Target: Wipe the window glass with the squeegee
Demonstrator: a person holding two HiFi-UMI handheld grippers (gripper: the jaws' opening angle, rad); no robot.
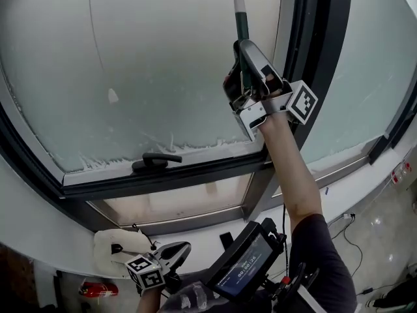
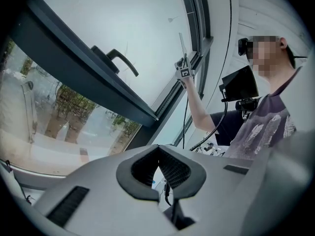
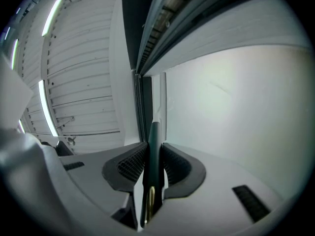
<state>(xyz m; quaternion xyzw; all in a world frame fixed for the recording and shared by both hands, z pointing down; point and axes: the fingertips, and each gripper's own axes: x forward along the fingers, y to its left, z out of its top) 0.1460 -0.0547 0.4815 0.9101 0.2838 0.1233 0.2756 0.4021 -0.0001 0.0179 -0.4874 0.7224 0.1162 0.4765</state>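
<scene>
Grey left gripper (image 2: 158,150), grey right gripper (image 3: 152,149), black-and-white marker cube (image 1: 302,102), dark shirt (image 2: 268,124), perhaps feather-printed

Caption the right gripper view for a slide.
The right tongs clamp the dark squeegee handle beside the pale window glass.

This looks like a room in a modern office-type building rather than a home; what trade it serves cannot be told. Ahead of the right tongs (image 1: 243,47) rises a tall pane of window glass (image 1: 130,64) set in a heavy dark metal frame (image 1: 319,57). A black lever handle (image 1: 156,160) sits below and left of them. Above those tongs runs white slatted ceiling panelling (image 3: 83,82) with strip lights (image 3: 51,16). Beyond the left tongs (image 2: 157,154), a lower pane (image 2: 49,132) shows trees (image 2: 69,102) and paving outside. Below and right of the right tongs, a cable (image 1: 345,237) trails across a glossy floor (image 1: 384,240).
</scene>
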